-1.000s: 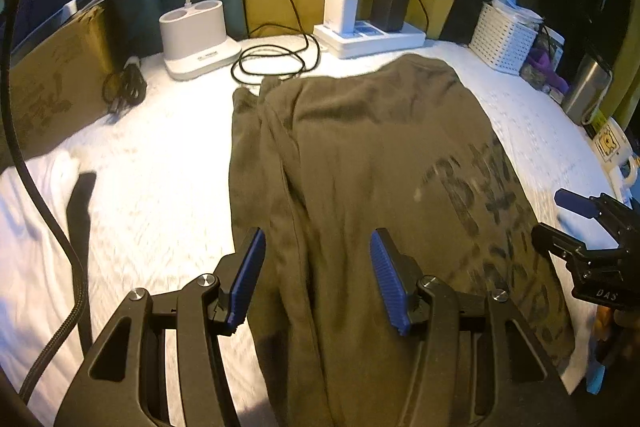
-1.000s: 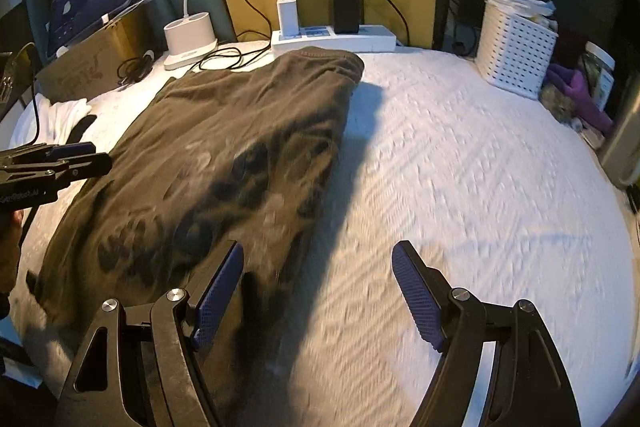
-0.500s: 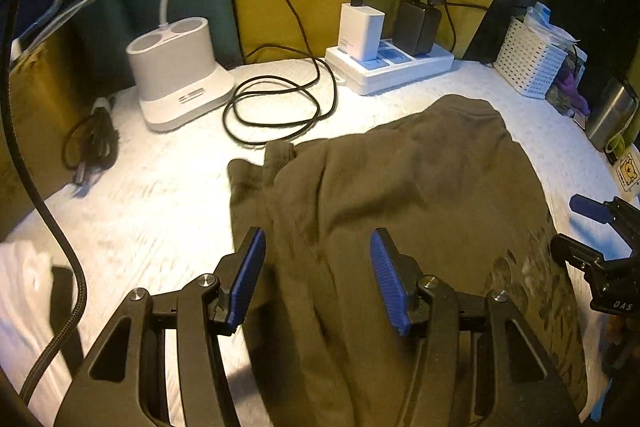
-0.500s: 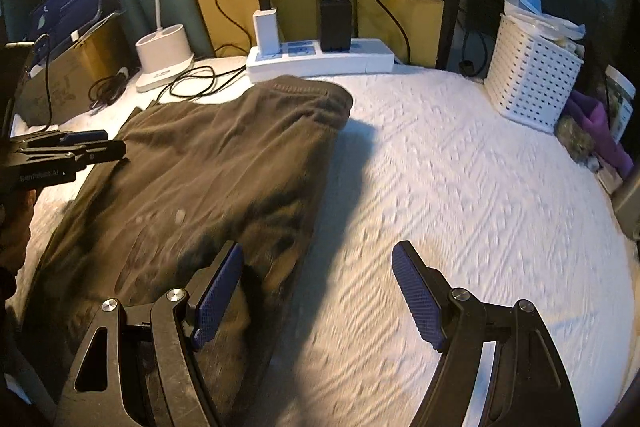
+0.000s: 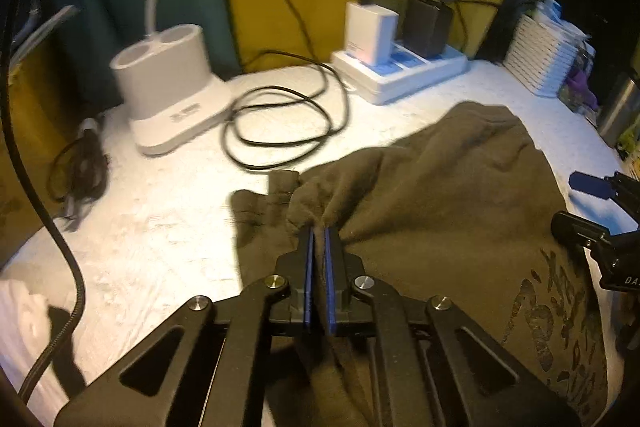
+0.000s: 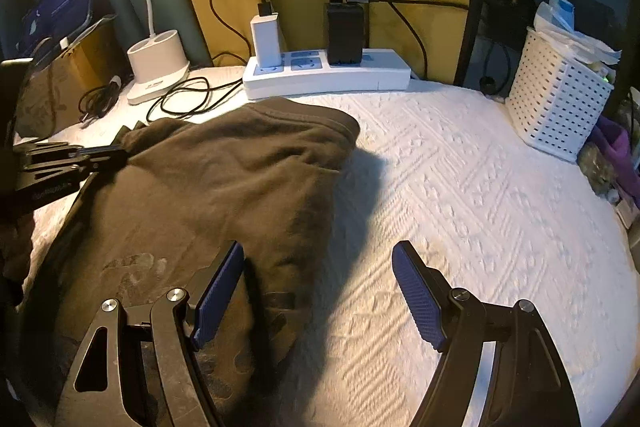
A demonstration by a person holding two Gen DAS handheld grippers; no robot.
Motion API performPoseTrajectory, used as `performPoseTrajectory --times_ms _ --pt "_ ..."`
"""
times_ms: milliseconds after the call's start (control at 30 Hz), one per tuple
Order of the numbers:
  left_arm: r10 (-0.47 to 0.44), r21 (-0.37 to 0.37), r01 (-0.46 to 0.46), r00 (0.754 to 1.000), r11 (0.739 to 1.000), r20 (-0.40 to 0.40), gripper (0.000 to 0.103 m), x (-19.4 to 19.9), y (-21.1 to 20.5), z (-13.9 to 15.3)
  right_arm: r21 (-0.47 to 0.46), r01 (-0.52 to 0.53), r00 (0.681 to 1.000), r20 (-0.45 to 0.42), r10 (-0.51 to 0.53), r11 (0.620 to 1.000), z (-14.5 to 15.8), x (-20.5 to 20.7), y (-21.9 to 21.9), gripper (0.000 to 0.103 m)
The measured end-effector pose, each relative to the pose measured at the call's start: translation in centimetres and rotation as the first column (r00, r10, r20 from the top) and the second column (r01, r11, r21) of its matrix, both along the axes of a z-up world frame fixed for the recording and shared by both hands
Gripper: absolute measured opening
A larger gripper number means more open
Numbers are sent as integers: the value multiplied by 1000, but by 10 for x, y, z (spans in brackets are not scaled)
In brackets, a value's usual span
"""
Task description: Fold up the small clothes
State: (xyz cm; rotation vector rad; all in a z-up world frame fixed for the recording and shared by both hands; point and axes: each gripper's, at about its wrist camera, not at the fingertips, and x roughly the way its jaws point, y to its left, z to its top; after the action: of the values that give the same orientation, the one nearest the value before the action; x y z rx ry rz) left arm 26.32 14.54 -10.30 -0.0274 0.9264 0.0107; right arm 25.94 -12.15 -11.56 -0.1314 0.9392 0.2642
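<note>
A white textured cloth covers the bench (image 6: 480,195), which fills most of both views. On its left half lies the olive-brown garment (image 6: 224,187), spread flat with a dark printed design near its close end; its far edge reaches almost to the white power strip (image 6: 326,77) at the back. One far corner of the fabric is bunched up into a small peak.

That peak sits in the left gripper (image 5: 319,239), whose blue pads are pressed together on a pinch of the garment, the cloth puckering around the tips. The right gripper (image 6: 318,267) hovers over the garment's right edge with its jaws wide apart; its left pad is above the fabric, its right pad above bare cloth, and nothing is between them.

A white slotted basket (image 6: 556,99) stands at the right back corner. A white lamp base (image 6: 158,67) stands at the left back, with a loose black cable (image 5: 280,123) coiled beside it. A white charger (image 6: 265,41) and a black charger (image 6: 345,29) are plugged into the strip. At the far left a small dark bundle (image 5: 80,179), possibly another cord, is too blurred to identify.
</note>
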Motion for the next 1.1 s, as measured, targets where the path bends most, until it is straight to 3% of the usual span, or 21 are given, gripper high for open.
performPoseTrajectory --times_ms 133,267,333,400,600,733,867,1000,1100 --pt "22 -9 -22 1000 1000 -2 5 -5 8 2 7 -7 1000 3 7 1000 0 9 1 78" --pt "39 -49 -41 999 998 -25 17 -4 15 3 30 -15 1000 4 15 999 -1 22 3 78" --pt "69 -42 -69 998 997 -16 63 -4 20 5 43 -14 1000 -1 14 999 -1 28 3 78" --pt "98 -59 -97 995 994 12 75 -8 29 7 55 -16 1000 -4 16 998 -2 32 4 78" --pt "75 -121 -80 996 989 -52 76 -2 34 -9 91 -29 999 -16 30 995 -7 40 7 78" --pt "-17 -153 8 998 988 -57 76 1 18 -11 112 -46 998 -25 49 993 -11 46 9 78" --pt "-82 -81 78 996 994 -43 76 4 -1 -13 113 -54 998 -35 58 992 -18 51 11 78" --pt "-95 -60 94 995 994 -21 75 7 -6 -14 124 -67 997 -34 71 990 -18 54 15 79" --pt "-104 -40 104 995 994 3 66 9 -14 -15 121 -79 996 -33 83 990 -20 56 20 79"
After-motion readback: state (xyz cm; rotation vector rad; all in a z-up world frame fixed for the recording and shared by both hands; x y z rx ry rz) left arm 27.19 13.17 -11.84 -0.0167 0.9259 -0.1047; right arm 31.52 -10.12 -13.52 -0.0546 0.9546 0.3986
